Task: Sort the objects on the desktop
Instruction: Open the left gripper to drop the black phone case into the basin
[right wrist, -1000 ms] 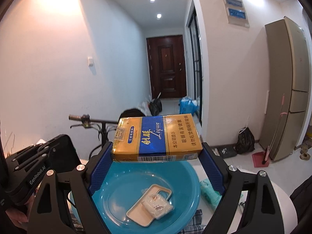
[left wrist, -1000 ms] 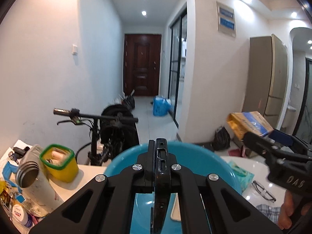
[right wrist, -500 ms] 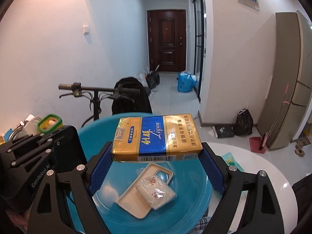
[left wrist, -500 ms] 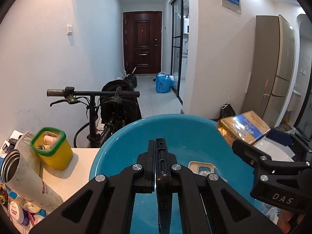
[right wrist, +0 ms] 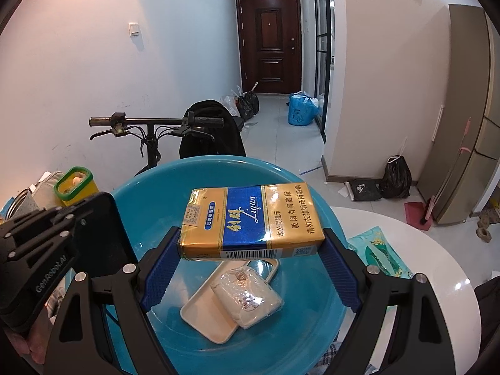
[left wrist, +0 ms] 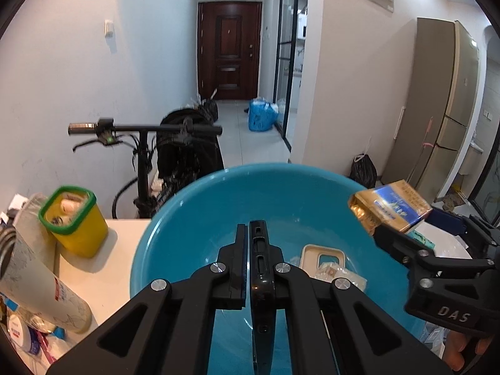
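Observation:
A blue basin (left wrist: 281,200) (right wrist: 300,284) sits on the white table. In it lie a beige phone case (right wrist: 206,315) (left wrist: 322,253) and a clear packet (right wrist: 250,297). My left gripper (left wrist: 257,231) is shut on a black phone (left wrist: 261,268) held edge-on above the basin's near side; it also shows in the right wrist view (right wrist: 93,231). My right gripper (right wrist: 250,247) is shut on a gold and blue cigarette pack (right wrist: 250,222) (left wrist: 390,206), held flat over the basin.
A yellow box with a green rim (left wrist: 73,218), a steel flask (left wrist: 34,281) and small clutter stand at the left. A teal tissue pack (right wrist: 378,253) lies on the table (right wrist: 437,281) at the right. A bicycle (left wrist: 147,143) stands behind the table.
Both grippers have tilted and come down toward the basin with their loads. The basin's inside and the phone case show more fully now.

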The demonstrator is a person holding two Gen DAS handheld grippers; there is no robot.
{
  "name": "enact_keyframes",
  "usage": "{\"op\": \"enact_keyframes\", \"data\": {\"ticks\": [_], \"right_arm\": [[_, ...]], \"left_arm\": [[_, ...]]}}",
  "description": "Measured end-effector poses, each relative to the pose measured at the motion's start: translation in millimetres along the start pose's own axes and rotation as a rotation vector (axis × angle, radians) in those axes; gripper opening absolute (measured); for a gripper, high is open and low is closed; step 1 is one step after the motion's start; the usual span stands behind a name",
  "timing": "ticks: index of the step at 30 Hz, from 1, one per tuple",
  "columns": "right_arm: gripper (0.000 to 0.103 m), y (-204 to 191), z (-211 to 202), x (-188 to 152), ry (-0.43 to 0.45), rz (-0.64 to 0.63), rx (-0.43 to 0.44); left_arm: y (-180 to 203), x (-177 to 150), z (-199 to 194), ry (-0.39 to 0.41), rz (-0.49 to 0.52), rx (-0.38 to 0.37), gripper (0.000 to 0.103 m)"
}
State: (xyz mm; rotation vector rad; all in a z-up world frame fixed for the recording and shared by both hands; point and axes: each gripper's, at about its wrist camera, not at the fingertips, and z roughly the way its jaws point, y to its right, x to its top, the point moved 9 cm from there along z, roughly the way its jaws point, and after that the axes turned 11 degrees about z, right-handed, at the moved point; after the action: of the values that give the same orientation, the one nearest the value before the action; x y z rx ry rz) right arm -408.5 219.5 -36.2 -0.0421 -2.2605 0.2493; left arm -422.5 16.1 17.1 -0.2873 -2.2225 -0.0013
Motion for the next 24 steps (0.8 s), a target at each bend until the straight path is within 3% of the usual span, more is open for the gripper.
{"op": "enact_keyframes", "data": {"ticks": [2,4,6,12,18,21,24], "right_arm": [[0.085,0.5,-0.4,0.8,0.002,0.000,-0.002],[0.085,0.5,-0.7,2.0,0.003,0.001,0.000],[0.085,1.6,-2.3,3.4,0.007,0.005,0.002],[0.085,4.8,-6.6,7.8,0.020,0.020,0.006],[0.085,7.5,-8.4,11.0,0.024,0.039,0.011],[0.085,7.5,-9.1,11.0,0.025,0.036,0.010],[0.085,7.2,-9.5,11.2,0.025,0.035,0.013]], "left_arm": [[-1.5,-3.0,5.1,-0.020,-0.007,-0.005,0.016],[-2.5,-3.6,6.2,-0.018,-0.009,0.003,0.065],[-2.3,-1.5,2.8,0.013,-0.020,-0.001,0.066],[-3.7,-2.0,1.8,-0.001,-0.026,0.004,0.067],[-4.9,-10.5,10.2,-0.071,-0.099,-0.051,0.067],[-12.9,-11.7,11.5,-0.076,-0.104,0.009,0.067],[-22.4,-10.2,8.2,-0.072,-0.050,0.129,0.068]]}}
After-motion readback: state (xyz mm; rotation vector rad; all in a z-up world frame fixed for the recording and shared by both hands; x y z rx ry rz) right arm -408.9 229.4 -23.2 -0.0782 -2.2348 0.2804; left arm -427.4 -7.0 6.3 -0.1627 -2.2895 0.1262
